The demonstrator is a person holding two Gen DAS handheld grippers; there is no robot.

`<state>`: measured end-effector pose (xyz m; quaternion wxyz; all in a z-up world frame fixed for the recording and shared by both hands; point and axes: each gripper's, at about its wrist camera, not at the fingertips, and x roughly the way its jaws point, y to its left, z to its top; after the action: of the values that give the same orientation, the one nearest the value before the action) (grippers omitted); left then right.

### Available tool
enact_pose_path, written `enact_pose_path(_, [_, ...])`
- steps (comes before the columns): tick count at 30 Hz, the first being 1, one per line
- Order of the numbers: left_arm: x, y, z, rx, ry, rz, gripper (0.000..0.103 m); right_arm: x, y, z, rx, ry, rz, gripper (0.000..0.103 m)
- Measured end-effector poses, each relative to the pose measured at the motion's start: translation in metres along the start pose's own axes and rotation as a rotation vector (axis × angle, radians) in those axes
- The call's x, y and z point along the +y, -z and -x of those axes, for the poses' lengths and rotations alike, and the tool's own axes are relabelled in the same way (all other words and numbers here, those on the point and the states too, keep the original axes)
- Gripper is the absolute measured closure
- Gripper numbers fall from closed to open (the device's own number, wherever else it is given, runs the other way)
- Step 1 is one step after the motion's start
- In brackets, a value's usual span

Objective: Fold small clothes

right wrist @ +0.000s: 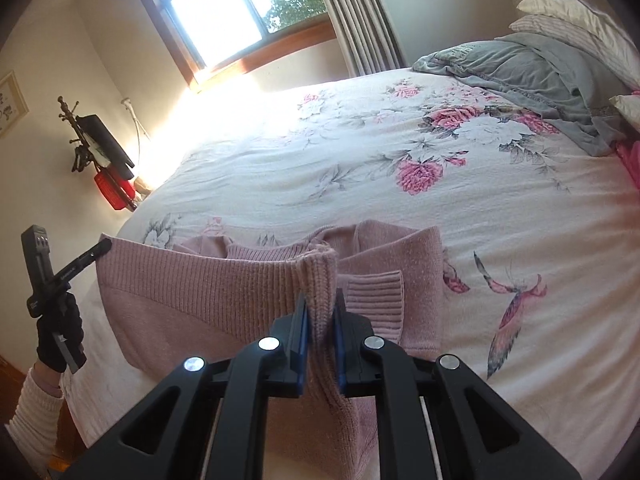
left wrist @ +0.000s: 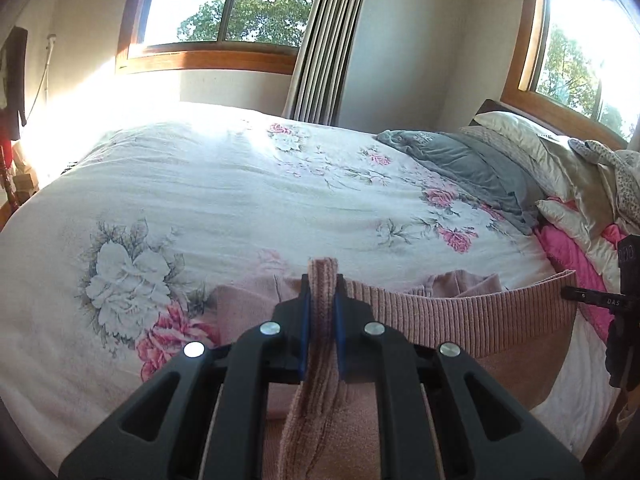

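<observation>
Two wrist-cam views over a bed [left wrist: 240, 200] w/ a white floral cover, sunlit from a window [left wrist: 224, 0] behind.

Left claw [left wrist: 322, 296]: clenched on the ribbed hem of a pink knit sweater [left wrist: 480, 320]; a bunch of hem sticks up between the blue-lined fingers [left wrist: 306, 320]. The hem stretches taut from here toward the right edge of the view, where the other claw's black body shows.

Right claw [right wrist: 320, 308]: also grasping the sweater [right wrist: 180, 292], a fold of ribbed hem pinched between its fingers [right wrist: 302, 324].

Sweater sits at the near edge of the bed, hem end lifted and held between both claws, the rest lying on the cover. A ribbed cuff [right wrist: 374, 292] rests on the body just right of the right claw.

In the right-cam view, far left, a hand in a black glove [right wrist: 60, 336] w/ a cream sleeve holds the left tool at the hem's far corner.

Grey blanket [left wrist: 468, 168] and pillows [left wrist: 516, 132] lie at the head of the bed, well apart from the sweater. A grey curtain [left wrist: 328, 40] hangs beside the window.
</observation>
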<state>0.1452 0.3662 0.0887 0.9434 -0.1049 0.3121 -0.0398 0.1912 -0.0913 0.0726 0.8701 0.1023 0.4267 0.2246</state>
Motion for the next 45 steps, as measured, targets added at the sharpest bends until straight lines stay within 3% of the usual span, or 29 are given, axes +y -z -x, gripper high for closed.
enact_pose_path(4, [0.007, -0.023, -0.04, 0.007, -0.019, 0.017, 0.094, -0.016, -0.032, -0.03, 0.009, 0.03, -0.036, 0.092])
enact_pose_path(9, [0.019, -0.026, -0.091, 0.055, -0.057, 0.024, 0.094, -0.034, -0.056, -0.071, 0.037, 0.04, -0.087, 0.092])
enact_pose_path(18, [0.052, -0.004, -0.151, 0.147, -0.127, 0.065, 0.094, -0.047, -0.057, -0.137, 0.115, 0.097, -0.097, 0.092])
enact_pose_path(23, [0.065, 0.007, -0.171, 0.206, -0.175, 0.086, 0.086, -0.06, -0.051, -0.159, 0.148, 0.136, -0.121, 0.092])
enact_pose_path(24, [0.069, 0.008, -0.171, 0.212, -0.186, 0.097, 0.085, -0.062, -0.049, -0.162, 0.156, 0.148, -0.124, 0.087])
enact_pose_path(27, [0.083, 0.013, -0.162, 0.215, -0.173, 0.15, 0.075, -0.067, -0.043, -0.156, 0.147, 0.16, -0.138, 0.077])
enact_pose_path(29, [0.09, 0.016, -0.144, 0.204, -0.15, 0.182, 0.075, -0.069, -0.038, -0.143, 0.134, 0.144, -0.152, 0.067])
enact_pose_path(32, [0.087, 0.031, -0.109, 0.206, -0.13, 0.149, 0.073, -0.06, -0.02, -0.116, 0.127, 0.12, -0.105, 0.064])
enact_pose_path(34, [0.082, 0.05, -0.085, 0.225, -0.113, 0.131, 0.067, -0.052, 0.0, -0.098, 0.139, 0.101, -0.073, 0.058])
enact_pose_path(41, [0.06, 0.124, -0.019, 0.263, -0.06, 0.132, 0.064, -0.042, 0.091, -0.059, 0.205, 0.014, -0.084, 0.057])
enact_pose_path(45, [0.035, 0.149, -0.012, 0.266, -0.071, 0.067, 0.064, -0.044, 0.121, -0.062, 0.235, 0.004, -0.107, 0.059])
